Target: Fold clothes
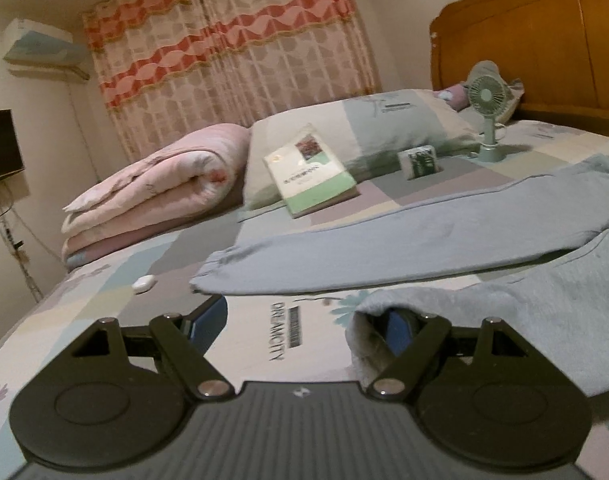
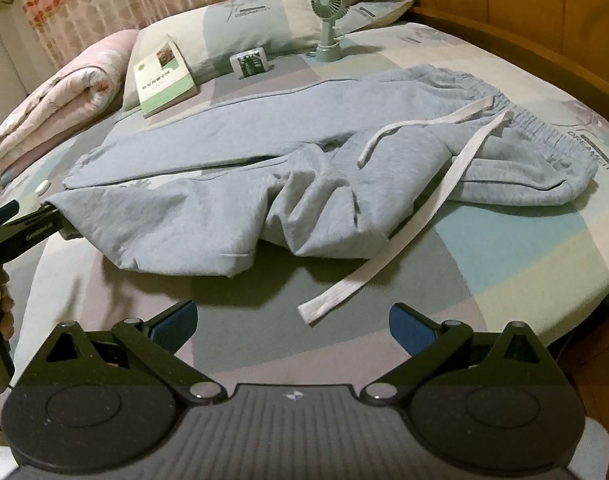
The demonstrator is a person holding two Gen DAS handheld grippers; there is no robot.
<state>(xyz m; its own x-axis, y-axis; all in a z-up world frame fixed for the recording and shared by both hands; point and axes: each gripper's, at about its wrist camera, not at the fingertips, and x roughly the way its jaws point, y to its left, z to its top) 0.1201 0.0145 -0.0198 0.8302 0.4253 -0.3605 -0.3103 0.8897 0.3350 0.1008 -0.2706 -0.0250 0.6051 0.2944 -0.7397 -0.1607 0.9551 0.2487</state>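
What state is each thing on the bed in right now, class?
Sweatpants: spread out, rumpled, not yet folded.
Drawstring: untied, trailing onto the sheet.
Book: closed, leaning on the pillow.
Quilt: folded.
Left gripper: open, one finger inside a leg cuff.
Right gripper: open, empty.

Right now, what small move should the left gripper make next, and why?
Probably close the left gripper on the near leg cuff: its jaws stand open, with the cuff draped over only one finger, and that leg lies crumpled, so it needs pulling straight.
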